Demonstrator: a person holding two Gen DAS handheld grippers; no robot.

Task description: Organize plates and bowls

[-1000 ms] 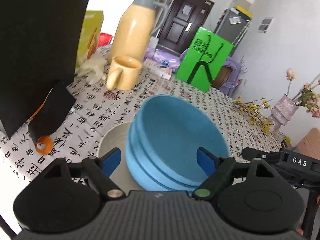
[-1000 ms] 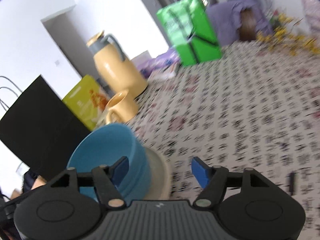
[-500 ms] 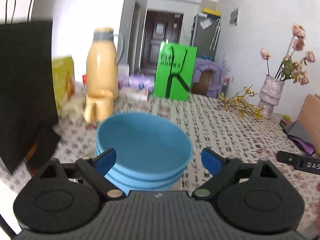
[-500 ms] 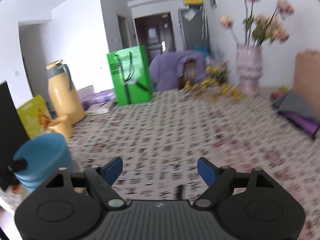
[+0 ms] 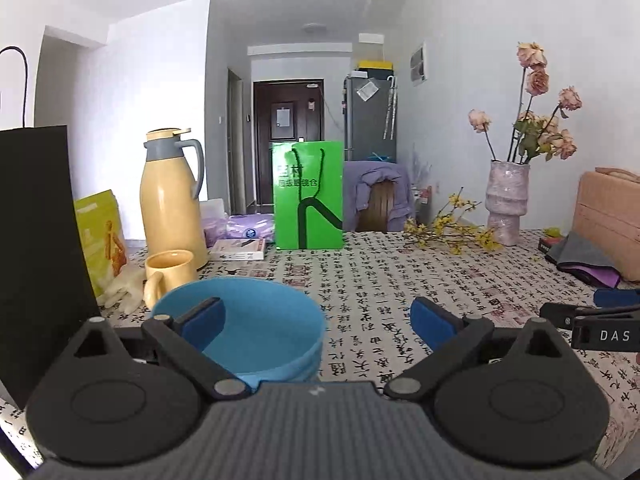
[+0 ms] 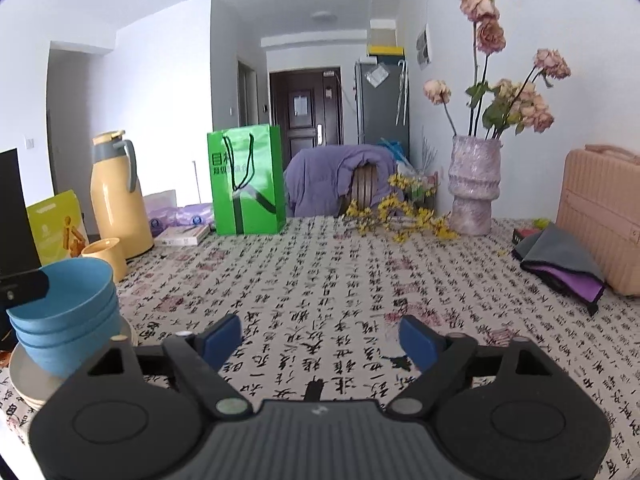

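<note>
- Fingers (image 5: 202, 317) of the left gripper (image 5: 316, 318) have just been opening and stand wide apart, gripping nothing.
- Stacked blue bowls (image 5: 256, 332) sit on a pale plate (image 6: 24, 376) at lower left of both frames, nearest the left gripper, partly behind its left finger.
- Right gripper (image 6: 320, 338), its fingers also just opened and empty, faces bare table (image 6: 340, 280); the bowls lie off to its left.

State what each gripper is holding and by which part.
Nothing is held. The left gripper and right gripper have just been opening, jaws empty; the blue bowls sit stacked on the plate.
</note>
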